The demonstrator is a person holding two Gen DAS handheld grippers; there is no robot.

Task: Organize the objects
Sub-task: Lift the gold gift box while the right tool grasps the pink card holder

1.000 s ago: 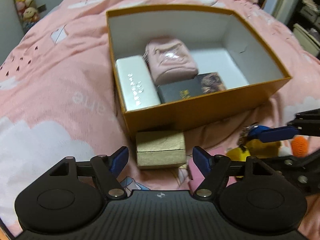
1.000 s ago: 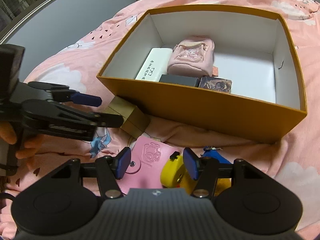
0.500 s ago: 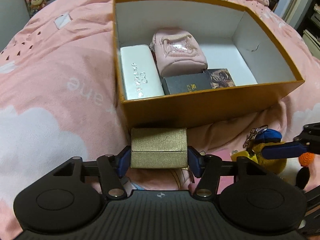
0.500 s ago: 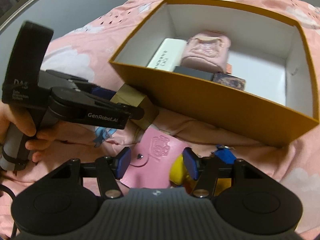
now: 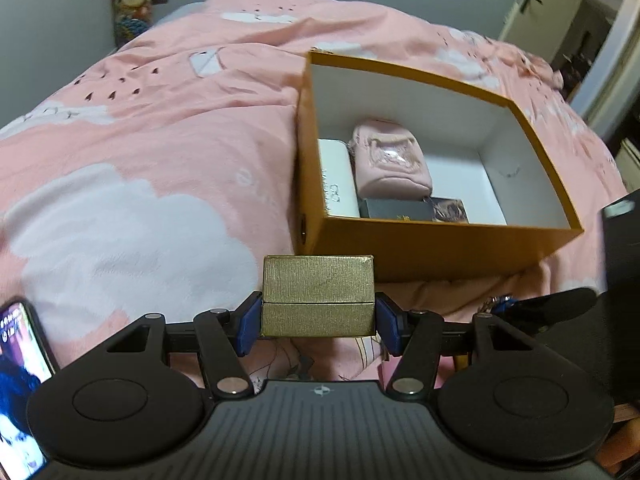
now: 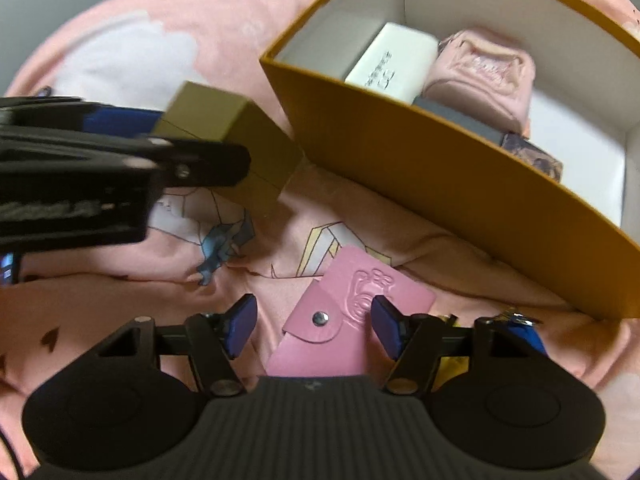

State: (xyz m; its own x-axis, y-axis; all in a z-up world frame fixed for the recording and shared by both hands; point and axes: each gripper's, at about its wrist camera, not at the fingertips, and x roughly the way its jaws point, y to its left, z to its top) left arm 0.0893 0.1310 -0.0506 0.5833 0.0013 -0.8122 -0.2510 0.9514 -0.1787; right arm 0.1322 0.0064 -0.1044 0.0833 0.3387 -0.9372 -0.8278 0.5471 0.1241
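Note:
My left gripper [image 5: 318,326] is shut on a small gold box [image 5: 318,296] and holds it above the pink bedspread, in front of the orange box [image 5: 440,248]. The gold box also shows in the right wrist view [image 6: 228,140], lifted off the bed. The orange box holds a white case [image 5: 338,176], a pink pouch [image 5: 390,160], a dark box [image 5: 396,210] and a patterned card box [image 5: 450,210]. My right gripper [image 6: 314,326] is open, its fingers either side of a pink snap wallet [image 6: 344,312] lying on the bed.
A phone [image 5: 20,380] with a lit screen lies at the lower left. A blue and yellow keychain toy [image 6: 520,336] lies right of the wallet. Plush toys [image 5: 132,8] sit far back by the wall. The right half of the orange box's floor [image 5: 460,168] is bare.
My left gripper closed on the gold box and lifted it off the bed, swinging left. My right gripper moved down and closer over the pink wallet.

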